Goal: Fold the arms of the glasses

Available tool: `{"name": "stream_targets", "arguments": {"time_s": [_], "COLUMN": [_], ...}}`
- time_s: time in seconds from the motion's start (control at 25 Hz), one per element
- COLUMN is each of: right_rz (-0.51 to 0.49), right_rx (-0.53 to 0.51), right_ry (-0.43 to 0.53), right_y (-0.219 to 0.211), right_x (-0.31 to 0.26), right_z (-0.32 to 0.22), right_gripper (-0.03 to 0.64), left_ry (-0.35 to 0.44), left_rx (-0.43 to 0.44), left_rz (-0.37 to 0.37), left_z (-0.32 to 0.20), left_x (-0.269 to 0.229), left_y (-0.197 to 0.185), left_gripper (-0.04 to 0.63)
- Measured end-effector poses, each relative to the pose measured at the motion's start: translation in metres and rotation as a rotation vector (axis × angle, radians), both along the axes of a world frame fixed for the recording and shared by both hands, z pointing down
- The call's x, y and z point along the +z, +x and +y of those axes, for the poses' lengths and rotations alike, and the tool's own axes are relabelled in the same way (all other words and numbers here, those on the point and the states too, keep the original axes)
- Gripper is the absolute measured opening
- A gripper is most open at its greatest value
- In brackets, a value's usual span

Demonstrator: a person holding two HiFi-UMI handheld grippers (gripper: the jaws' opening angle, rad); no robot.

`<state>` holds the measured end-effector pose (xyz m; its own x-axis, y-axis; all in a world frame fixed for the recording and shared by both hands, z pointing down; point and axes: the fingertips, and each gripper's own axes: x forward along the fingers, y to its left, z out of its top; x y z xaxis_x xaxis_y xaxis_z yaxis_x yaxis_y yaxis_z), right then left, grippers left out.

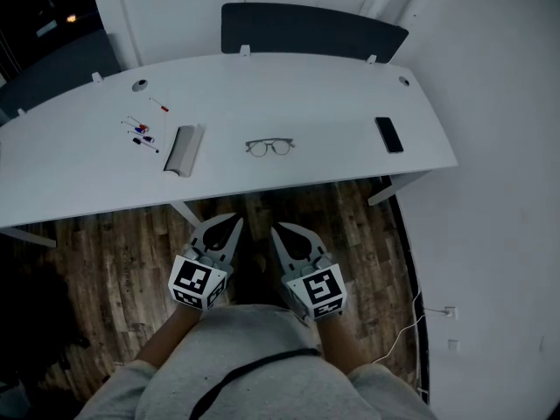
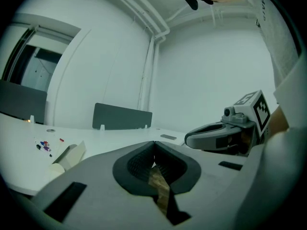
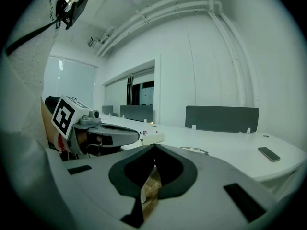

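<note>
A pair of thin-framed glasses (image 1: 269, 147) lies with its arms spread near the middle of the white table (image 1: 332, 103); the right gripper view shows the glasses (image 3: 194, 150) just past the jaw tips. Both grippers hang over the wooden floor, short of the table's front edge. My left gripper (image 1: 236, 220) is shut with nothing in it, its tips meeting (image 2: 154, 142). My right gripper (image 1: 275, 228) is likewise shut and empty (image 3: 154, 146). They sit side by side, close to the person's body, and each shows in the other's view.
A grey glasses case (image 1: 183, 150) lies left of the glasses, with small pens (image 1: 142, 133) further left. A black phone (image 1: 389, 134) rests at the table's right end. A dark divider panel (image 1: 311, 31) stands behind the table. A white wall (image 1: 499, 208) runs along the right.
</note>
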<state>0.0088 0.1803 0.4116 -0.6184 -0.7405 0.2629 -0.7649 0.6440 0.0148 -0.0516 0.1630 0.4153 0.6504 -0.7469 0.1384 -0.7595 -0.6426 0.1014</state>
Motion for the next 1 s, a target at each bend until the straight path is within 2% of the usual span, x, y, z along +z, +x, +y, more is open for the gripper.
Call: {"name": "stream_targets", "arguments": {"time_s": [0.32, 1.0], "right_rz": [-0.017, -0.022], "right_rx": [0.007, 0.017], "right_ry": [0.015, 0.025], "right_y": [-0.004, 0.005], "right_x": [-0.007, -0.009], "right_z": [0.028, 0.079], "right_gripper": [0.018, 0.018], "left_ry": [0.008, 0.03], "left_rx": [-0.022, -0.03], "left_rz": [0.007, -0.002], "left_z": [0.026, 0.079], "left_x": [-0.004, -0.008], "left_y": [-0.01, -0.006], "left_gripper": [0.015, 0.015]}}
